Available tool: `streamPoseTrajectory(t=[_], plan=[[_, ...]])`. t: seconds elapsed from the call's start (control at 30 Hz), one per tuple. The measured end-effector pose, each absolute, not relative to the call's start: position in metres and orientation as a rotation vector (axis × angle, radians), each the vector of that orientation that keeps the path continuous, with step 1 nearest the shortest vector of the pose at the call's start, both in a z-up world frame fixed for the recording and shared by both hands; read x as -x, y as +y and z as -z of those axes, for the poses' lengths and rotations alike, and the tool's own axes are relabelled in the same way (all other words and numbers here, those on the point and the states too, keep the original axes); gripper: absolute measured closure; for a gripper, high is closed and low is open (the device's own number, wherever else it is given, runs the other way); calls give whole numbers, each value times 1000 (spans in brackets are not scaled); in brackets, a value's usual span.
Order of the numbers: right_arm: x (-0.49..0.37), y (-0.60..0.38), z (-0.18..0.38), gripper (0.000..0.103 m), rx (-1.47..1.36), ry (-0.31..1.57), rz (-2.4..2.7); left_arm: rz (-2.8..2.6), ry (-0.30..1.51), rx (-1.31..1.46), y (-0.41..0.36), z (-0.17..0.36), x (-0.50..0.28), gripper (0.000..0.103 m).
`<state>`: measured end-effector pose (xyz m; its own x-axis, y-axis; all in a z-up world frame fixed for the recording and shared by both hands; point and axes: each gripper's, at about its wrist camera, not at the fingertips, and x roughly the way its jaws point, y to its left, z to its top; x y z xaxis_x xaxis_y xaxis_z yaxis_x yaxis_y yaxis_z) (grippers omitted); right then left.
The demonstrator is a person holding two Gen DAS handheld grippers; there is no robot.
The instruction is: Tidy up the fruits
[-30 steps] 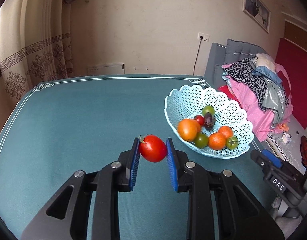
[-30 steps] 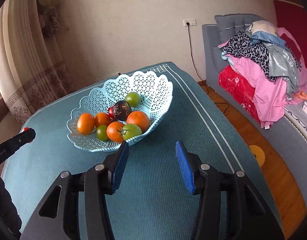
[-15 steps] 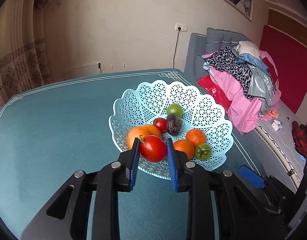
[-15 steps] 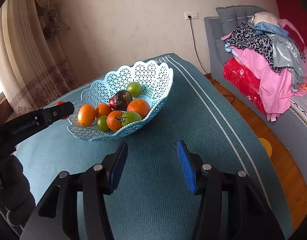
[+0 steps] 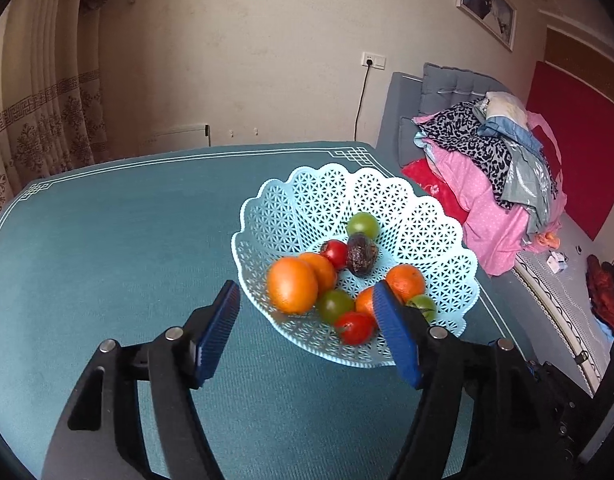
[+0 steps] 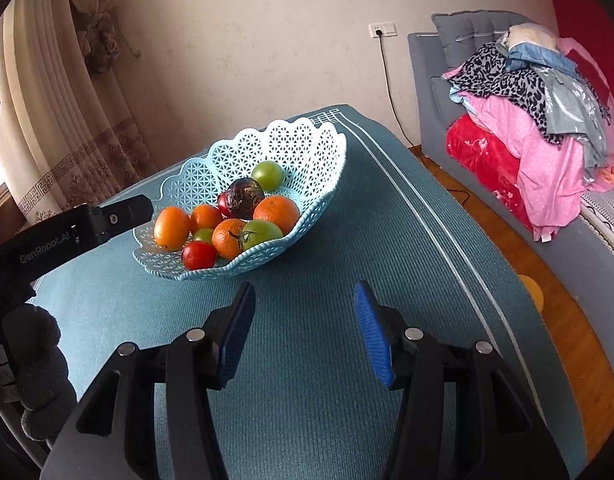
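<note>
- Release step: left gripper [image 5: 307, 316], fingers just spread wide and empty, hangs over the basket [image 5: 447, 240]; the red tomato [image 5: 353, 327] lies inside.
- Right gripper [image 6: 305, 332] is half-open, holding nothing.
- Next: draw the left clear; seek any remaining fruit.

Soft daylight comes in from my left, by the curtain [image 6: 47, 128]. The table [image 5: 107, 248] is evenly lit, with faint shadows. Both my views are sharp, bowed at the edges, black in the corners.

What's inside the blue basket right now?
In the lattice basket: four oranges, two red tomatoes, three green tomatoes and one dark wrinkled fruit. Anything beneath the pile is hidden.
</note>
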<state>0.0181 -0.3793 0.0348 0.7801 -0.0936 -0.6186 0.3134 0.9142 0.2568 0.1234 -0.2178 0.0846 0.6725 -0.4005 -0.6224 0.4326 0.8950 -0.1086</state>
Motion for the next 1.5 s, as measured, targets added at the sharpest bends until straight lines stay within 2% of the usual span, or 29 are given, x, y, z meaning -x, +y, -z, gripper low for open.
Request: streamPoseTrajectory(t=[0.07,0.23,0.3,0.37,0.47,0.63,0.83,1.5], plan=[[-18,-378,-35,40,-354,639,230,434,681,-55,-210,-84,-124,23],[-19,-377,-37,38,-332,639,238,349,663,-68,-192,-82,-122,17],[-19,-377,-38,35,-326,639,240,317,653,-75,-186,-81,-120,8],[-19,-377,-40,28,-322,634,244,279,637,-89,-182,-81,-117,7],[-18,-377,-45,27,-316,623,250,258,625,-100,-179,-80,-112,4],[-17,-374,-55,19,-277,601,272,241,599,-113,-176,-82,-106,3],[-17,-366,-70,14,-230,562,297,247,579,-108,-172,-86,-101,3],[-22,-349,-81,14,-174,548,297,244,535,-125,-170,-95,-94,3]])
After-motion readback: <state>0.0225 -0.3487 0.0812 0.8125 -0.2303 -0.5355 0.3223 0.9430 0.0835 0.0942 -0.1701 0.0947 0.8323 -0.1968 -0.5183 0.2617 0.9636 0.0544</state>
